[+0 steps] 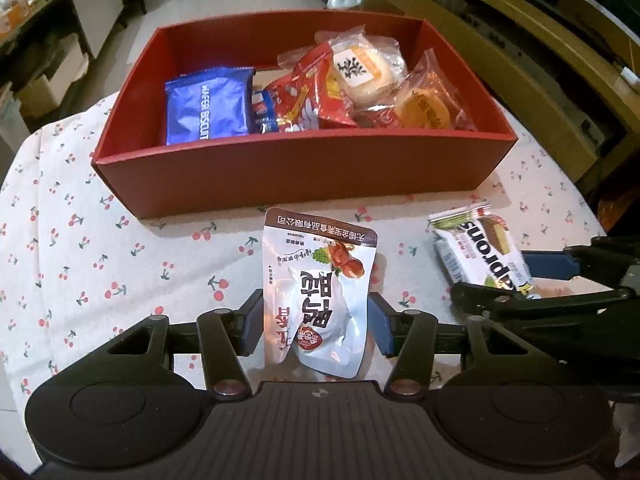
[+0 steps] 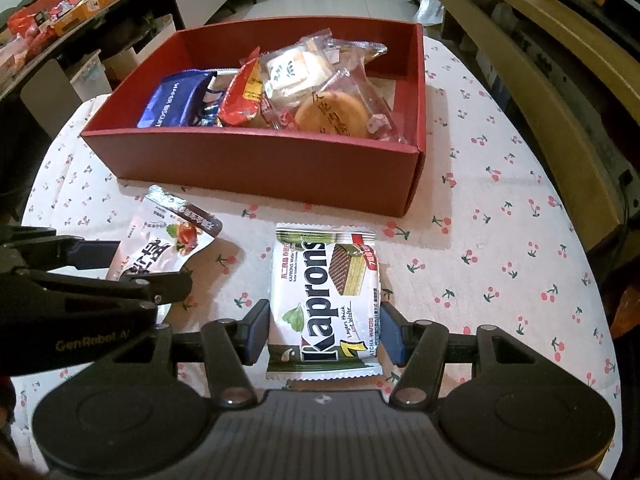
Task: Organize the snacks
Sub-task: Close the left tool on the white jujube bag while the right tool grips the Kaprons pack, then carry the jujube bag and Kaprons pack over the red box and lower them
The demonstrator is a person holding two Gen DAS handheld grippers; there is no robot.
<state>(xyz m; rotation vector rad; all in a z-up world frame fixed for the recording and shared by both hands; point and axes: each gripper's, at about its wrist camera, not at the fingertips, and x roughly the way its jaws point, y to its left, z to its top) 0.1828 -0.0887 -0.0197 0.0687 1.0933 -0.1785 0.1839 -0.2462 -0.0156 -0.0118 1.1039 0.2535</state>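
On the left, the left gripper (image 1: 316, 322) straddles a silver duck-leg snack pouch (image 1: 320, 292) lying on the cherry-print tablecloth (image 1: 100, 240); its blue pads (image 1: 252, 326) sit right at the pouch's edges, though whether they grip it I cannot tell. Behind stands the red box (image 1: 280, 172), holding a blue wafer biscuit pack (image 1: 208, 106), a red snack bag (image 1: 308, 96), a white round cake (image 1: 370, 70) and an orange pastry (image 1: 428, 110). To the right, the right gripper (image 2: 324, 332) brackets a Kaprons matcha wafer pack (image 2: 326, 304) flat on the cloth, pads close at its sides, grip equally unclear
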